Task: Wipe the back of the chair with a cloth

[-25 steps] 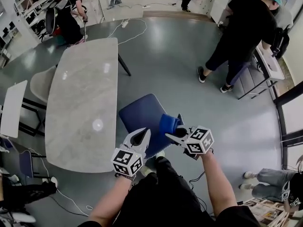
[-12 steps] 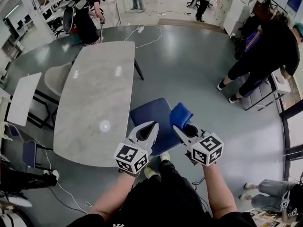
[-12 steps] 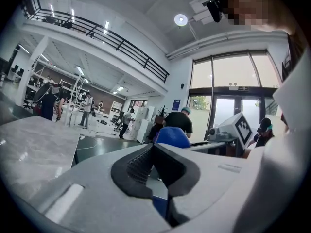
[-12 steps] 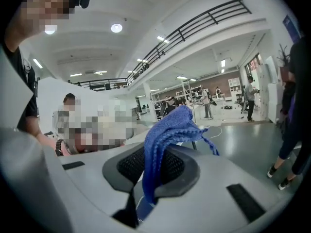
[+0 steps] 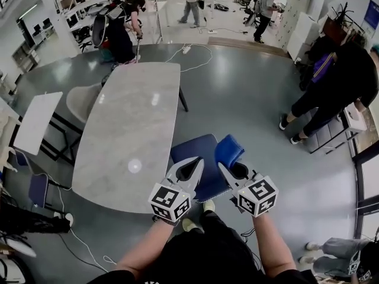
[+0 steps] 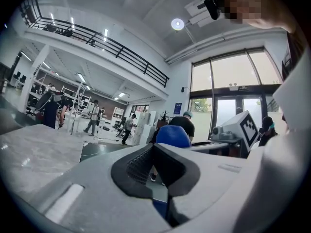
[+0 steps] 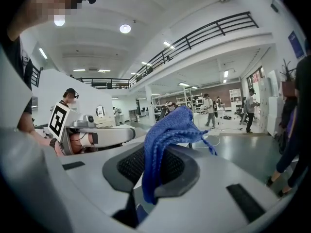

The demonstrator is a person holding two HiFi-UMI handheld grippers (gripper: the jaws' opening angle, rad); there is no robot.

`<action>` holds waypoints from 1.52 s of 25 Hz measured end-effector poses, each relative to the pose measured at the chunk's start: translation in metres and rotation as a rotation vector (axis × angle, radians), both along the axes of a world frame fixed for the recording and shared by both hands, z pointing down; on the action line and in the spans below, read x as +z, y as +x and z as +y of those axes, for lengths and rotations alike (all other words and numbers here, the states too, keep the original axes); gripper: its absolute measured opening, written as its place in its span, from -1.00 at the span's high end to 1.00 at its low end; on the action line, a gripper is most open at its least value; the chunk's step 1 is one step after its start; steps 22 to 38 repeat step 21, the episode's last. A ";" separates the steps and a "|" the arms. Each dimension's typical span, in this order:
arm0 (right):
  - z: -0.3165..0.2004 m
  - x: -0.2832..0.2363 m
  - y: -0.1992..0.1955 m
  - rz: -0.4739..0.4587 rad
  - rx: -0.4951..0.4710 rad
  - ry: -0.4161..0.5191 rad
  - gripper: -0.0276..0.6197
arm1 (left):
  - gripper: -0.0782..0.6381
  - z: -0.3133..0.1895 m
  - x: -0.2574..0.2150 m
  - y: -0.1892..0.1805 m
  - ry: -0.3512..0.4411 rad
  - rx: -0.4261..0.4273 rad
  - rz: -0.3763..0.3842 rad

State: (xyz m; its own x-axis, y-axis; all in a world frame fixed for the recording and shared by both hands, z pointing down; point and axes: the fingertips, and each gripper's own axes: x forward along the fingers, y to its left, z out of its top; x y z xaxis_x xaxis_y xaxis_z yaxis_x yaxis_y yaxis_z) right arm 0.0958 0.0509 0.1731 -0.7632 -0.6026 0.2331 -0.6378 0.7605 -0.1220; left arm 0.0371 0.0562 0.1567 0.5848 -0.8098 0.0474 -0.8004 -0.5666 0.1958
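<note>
A blue chair (image 5: 190, 154) stands by the table, just ahead of my knees. My right gripper (image 5: 222, 166) is shut on a blue cloth (image 5: 228, 148), which bunches up above the jaws at the chair's right edge. In the right gripper view the cloth (image 7: 167, 136) hangs down between the pads of my right gripper (image 7: 154, 155). My left gripper (image 5: 199, 161) hovers over the chair's seat, shut with nothing in it. In the left gripper view the tips of my left gripper (image 6: 153, 146) meet, and the cloth (image 6: 173, 135) shows beyond them.
A long grey marble table (image 5: 127, 129) runs along the chair's left. A pale chair (image 5: 80, 102) and a small white table (image 5: 34, 122) stand beyond it. A person in black (image 5: 340, 81) bends by a white cabinet (image 5: 350, 118) at the right. Cables (image 5: 192, 52) lie on the floor.
The cloth has come up off the chair's edge and now stands bunched above my right gripper. Both grippers stay close together. The person in black has moved further right.
</note>
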 end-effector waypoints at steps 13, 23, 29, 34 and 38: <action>-0.004 0.005 -0.018 -0.001 -0.014 -0.002 0.72 | 0.76 0.002 0.005 -0.012 -0.002 -0.032 -0.001; -0.011 0.012 -0.030 0.014 -0.017 -0.017 0.72 | 0.76 -0.007 0.009 -0.024 -0.012 -0.036 0.000; -0.011 0.012 -0.030 0.014 -0.017 -0.017 0.72 | 0.76 -0.007 0.009 -0.024 -0.012 -0.036 0.000; -0.011 0.012 -0.030 0.014 -0.017 -0.017 0.72 | 0.76 -0.007 0.009 -0.024 -0.012 -0.036 0.000; -0.011 0.012 -0.030 0.014 -0.017 -0.017 0.72 | 0.76 -0.007 0.009 -0.024 -0.012 -0.036 0.000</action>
